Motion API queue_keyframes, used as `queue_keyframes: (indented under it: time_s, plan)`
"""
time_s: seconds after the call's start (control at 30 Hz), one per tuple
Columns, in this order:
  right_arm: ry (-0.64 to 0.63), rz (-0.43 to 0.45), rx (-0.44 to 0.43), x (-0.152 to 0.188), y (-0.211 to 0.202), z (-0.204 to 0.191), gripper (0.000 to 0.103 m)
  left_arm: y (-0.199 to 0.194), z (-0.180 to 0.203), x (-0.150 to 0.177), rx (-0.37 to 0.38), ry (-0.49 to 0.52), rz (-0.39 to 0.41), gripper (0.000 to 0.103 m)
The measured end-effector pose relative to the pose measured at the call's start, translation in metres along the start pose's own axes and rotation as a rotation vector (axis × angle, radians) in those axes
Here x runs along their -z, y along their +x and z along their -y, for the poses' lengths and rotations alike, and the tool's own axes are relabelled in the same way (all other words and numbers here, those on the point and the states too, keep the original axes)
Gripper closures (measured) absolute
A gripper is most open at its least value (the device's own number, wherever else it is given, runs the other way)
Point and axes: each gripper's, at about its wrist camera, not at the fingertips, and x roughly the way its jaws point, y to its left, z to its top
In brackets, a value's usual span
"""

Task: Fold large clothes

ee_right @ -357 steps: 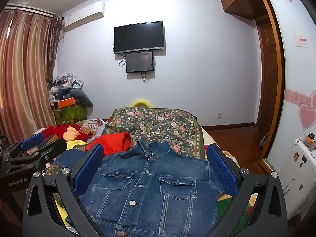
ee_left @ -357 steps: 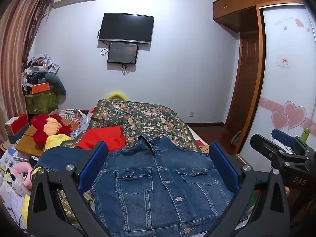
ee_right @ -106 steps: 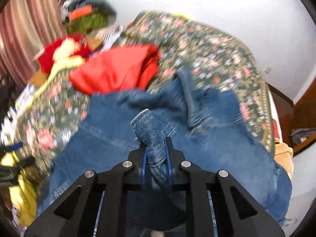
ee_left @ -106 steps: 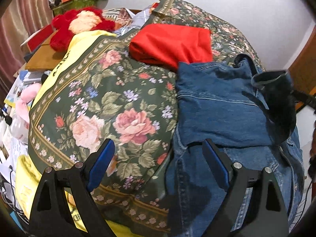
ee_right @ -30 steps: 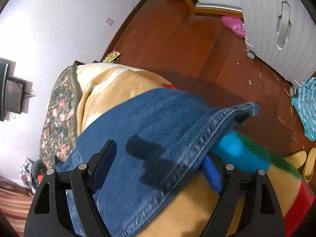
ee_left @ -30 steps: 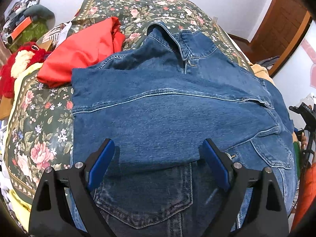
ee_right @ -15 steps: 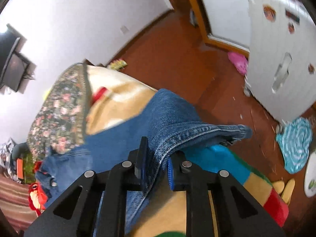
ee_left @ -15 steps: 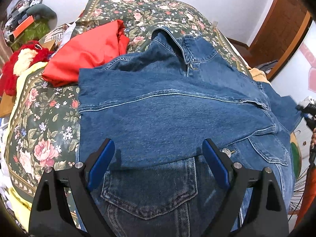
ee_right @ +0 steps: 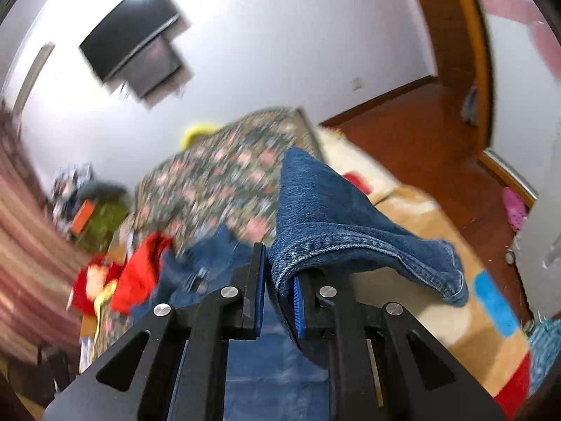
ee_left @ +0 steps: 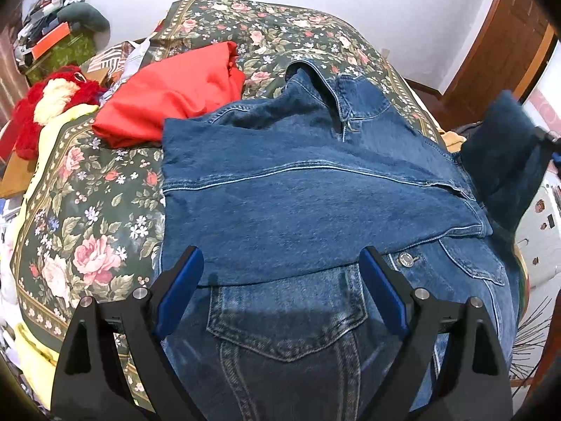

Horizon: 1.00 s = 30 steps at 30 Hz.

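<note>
A blue denim jacket [ee_left: 315, 193] lies front up on the floral bedspread [ee_left: 87, 228], with its left sleeve folded across the chest. My left gripper [ee_left: 280, 280] is open and empty just above the jacket's lower front. My right gripper [ee_right: 278, 273] is shut on the jacket's right sleeve [ee_right: 333, 210] and holds it lifted off the bed. In the left wrist view that raised sleeve [ee_left: 501, 161] hangs at the far right. The right wrist view is blurred by motion.
A folded red garment [ee_left: 168, 94] lies beside the jacket's left shoulder. A red and cream plush toy [ee_left: 45, 101] and clutter sit at the bed's left. Wooden floor [ee_right: 438, 133], a door frame and a white cabinet [ee_right: 540, 238] lie to the right.
My right gripper closed on the right sleeve at the bed's right edge and has lifted it up, swinging toward the bed. My left gripper has drawn back slightly and stays open.
</note>
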Motion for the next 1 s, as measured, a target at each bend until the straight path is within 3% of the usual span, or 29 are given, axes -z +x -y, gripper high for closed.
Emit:
queue_keyframes:
  time_s: [0.2, 0.33, 0.53, 0.63, 0.83, 0.9, 1.0]
  plan:
    - [-0.04, -0.239, -0.011, 0.047, 0.063, -0.018, 0.091, -0.002, -0.009, 0.005, 0.005, -0.019, 0.0, 0.013]
    - [-0.062, -0.338, 0.002, 0.075, 0.078, -0.02, 0.087, 0.0, -0.013, 0.009, 0.003, -0.028, -0.01, 0.013]
    - [-0.065, -0.365, -0.017, 0.079, 0.064, -0.021, 0.082, 0.005, -0.016, 0.01, 0.001, -0.037, -0.027, 0.013]
    - [-0.009, -0.37, -0.063, 0.072, 0.052, -0.015, 0.068, 0.006, -0.013, 0.008, 0.003, -0.03, -0.025, 0.013]
    - [0.113, -0.239, -0.04, 0.055, 0.02, 0.016, 0.05, 0.009, -0.003, 0.003, 0.015, -0.006, -0.026, 0.013]
    - [0.169, -0.203, -0.021, 0.048, 0.014, 0.032, 0.035, 0.01, 0.002, 0.001, 0.018, 0.007, -0.026, 0.013]
    - [0.258, -0.187, 0.021, 0.042, 0.015, 0.062, 0.033, 0.013, 0.009, -0.002, 0.025, 0.019, -0.03, 0.013]
